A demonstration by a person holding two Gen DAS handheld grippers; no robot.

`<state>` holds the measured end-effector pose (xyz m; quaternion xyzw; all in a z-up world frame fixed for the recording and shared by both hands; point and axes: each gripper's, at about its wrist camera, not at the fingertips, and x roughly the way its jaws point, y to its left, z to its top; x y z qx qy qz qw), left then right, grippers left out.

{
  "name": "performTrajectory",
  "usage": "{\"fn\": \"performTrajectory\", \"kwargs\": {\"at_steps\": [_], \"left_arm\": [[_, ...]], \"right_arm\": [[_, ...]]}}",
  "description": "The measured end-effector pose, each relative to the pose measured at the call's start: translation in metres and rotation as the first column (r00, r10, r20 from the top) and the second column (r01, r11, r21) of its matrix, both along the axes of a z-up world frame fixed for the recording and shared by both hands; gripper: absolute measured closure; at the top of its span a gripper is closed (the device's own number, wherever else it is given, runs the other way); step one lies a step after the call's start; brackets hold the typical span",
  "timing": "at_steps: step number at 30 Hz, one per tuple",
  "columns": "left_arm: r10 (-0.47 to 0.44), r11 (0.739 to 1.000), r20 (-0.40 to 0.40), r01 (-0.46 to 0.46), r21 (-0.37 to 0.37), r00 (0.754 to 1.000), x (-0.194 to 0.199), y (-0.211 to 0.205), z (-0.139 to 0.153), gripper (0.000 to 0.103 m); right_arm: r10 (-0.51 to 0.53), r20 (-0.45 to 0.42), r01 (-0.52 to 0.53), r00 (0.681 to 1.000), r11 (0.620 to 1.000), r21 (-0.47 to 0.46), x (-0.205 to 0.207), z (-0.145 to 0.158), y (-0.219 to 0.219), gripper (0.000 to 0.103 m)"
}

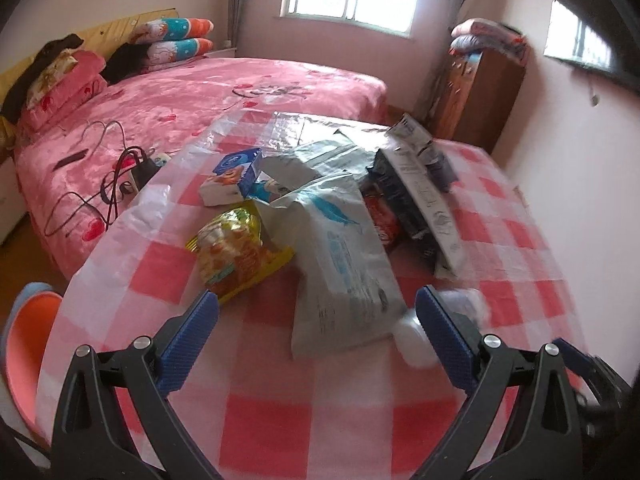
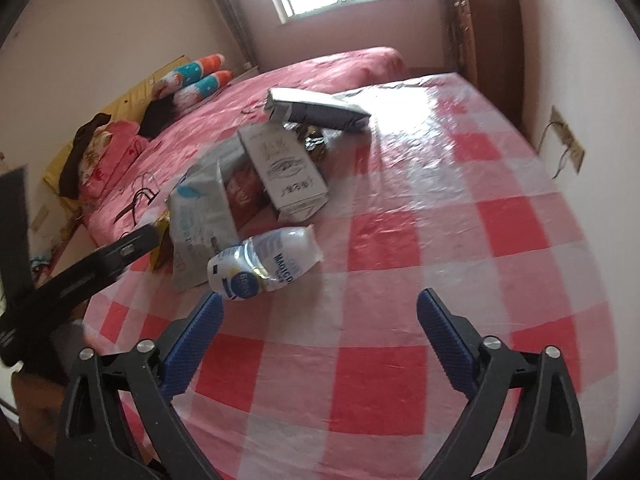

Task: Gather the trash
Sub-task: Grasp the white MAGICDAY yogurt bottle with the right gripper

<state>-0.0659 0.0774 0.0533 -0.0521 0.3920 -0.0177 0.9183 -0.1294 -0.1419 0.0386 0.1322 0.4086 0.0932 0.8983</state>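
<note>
The crushed plastic bottle (image 2: pixel 264 262) bears a label reading "MAGIC", seen sideways; other print is illegible

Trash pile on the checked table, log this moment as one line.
left gripper: open, empty | right gripper: open, empty | crushed bottle: nearest right fingers, untouched | trash pile: on table

Open left gripper (image 1: pixel 316 306) over trash pile (image 1: pixel 320 216)

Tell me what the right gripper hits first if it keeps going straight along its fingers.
Probably the checked tablecloth; the right gripper is open and the crushed plastic bottle lies slightly left of its line.
</note>
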Motion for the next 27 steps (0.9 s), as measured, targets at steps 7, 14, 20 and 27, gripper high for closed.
{"fn": "performTrajectory", "kwargs": {"at_steps": [7,14,20,27], "left_arm": [[0.007,0.996,-0.052,-0.003,0.085,0.999,0.041,-0.021,-0.016,0.004],[0.021,0.989,-0.051,-0.013,0.147,0.998,0.06,-0.03,-0.02,0.006],[0.033,0.987,-0.046,-0.025,0.157,0.998,0.069,-0.03,-0.022,0.02],[0.015,0.989,-0.019,-0.012,0.15,1.0,0.067,-0.03,-0.023,0.033]], "right_arm": [[0.092,-0.041,-0.091,0.995,0.996,0.024,0.02,-0.015,0.015,0.019],[0.15,-0.029,-0.151,0.988,0.988,-0.02,0.031,-0.018,0.03,0.014],[0.204,-0.03,-0.205,0.978,0.978,-0.048,0.044,-0.022,0.043,0.008],[0.223,-0.047,-0.228,0.974,0.964,-0.136,0.062,-0.027,0.058,0.008]]}}
